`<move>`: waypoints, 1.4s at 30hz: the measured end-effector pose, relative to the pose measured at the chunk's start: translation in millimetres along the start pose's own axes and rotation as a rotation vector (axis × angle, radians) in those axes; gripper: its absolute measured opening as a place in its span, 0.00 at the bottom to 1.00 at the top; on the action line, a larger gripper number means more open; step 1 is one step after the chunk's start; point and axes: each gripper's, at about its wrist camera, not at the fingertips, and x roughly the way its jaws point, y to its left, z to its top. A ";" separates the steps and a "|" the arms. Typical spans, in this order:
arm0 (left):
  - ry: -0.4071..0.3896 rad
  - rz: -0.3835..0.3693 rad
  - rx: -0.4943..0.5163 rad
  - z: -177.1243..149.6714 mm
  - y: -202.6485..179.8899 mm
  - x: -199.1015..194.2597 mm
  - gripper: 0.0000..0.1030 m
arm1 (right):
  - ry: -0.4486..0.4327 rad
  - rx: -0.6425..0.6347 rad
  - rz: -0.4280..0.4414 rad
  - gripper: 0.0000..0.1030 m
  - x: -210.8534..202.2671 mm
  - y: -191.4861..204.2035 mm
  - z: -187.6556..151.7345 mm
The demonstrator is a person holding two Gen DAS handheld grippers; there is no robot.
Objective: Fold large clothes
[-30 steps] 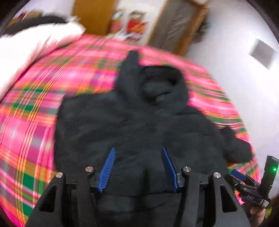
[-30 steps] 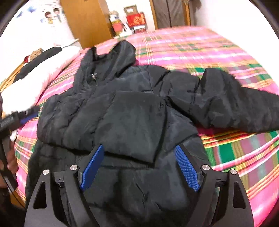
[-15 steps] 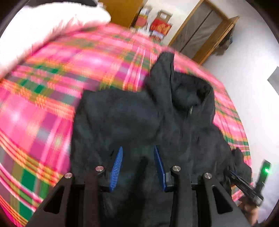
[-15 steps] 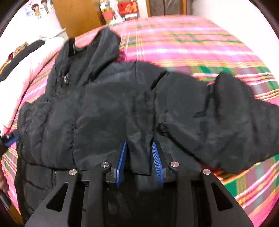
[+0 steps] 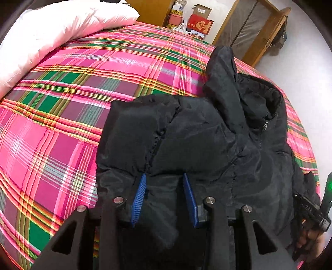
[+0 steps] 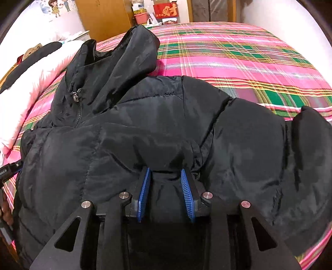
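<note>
A black hooded puffer jacket lies on a bed with a pink plaid cover. Its hood points to the far side. My left gripper is shut on a fold of the jacket's left part, with black fabric bunched between its blue pads. My right gripper is shut on a fold of the jacket near its middle. One sleeve lies spread to the right in the right wrist view. The right gripper's handle shows at the far right of the left wrist view.
A white pillow or duvet lies at the left of the bed. Beyond the bed stand wooden wardrobes, red boxes and a wooden frame. White wall or floor runs along the bed's right edge.
Both grippers went from open to shut on jacket fabric. Both moved forward and closer to the jacket, which now fills more of each view.
</note>
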 end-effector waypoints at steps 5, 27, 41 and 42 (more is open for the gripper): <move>0.002 0.019 0.009 -1.5 -1.6 2.0 0.39 | 0.042 0.004 0.003 0.31 -2.3 -0.6 4.2; -0.086 -0.108 0.174 -92.0 -90.7 -104.5 0.36 | -0.087 0.230 -0.043 0.31 -165.8 -100.4 -121.2; -0.111 -0.085 0.302 -75.9 -124.7 -75.1 0.37 | -0.103 0.587 -0.102 0.47 -148.6 -229.4 -120.6; -0.116 -0.081 0.319 -75.0 -126.7 -73.7 0.37 | -0.103 0.608 -0.105 0.47 -146.0 -238.1 -121.6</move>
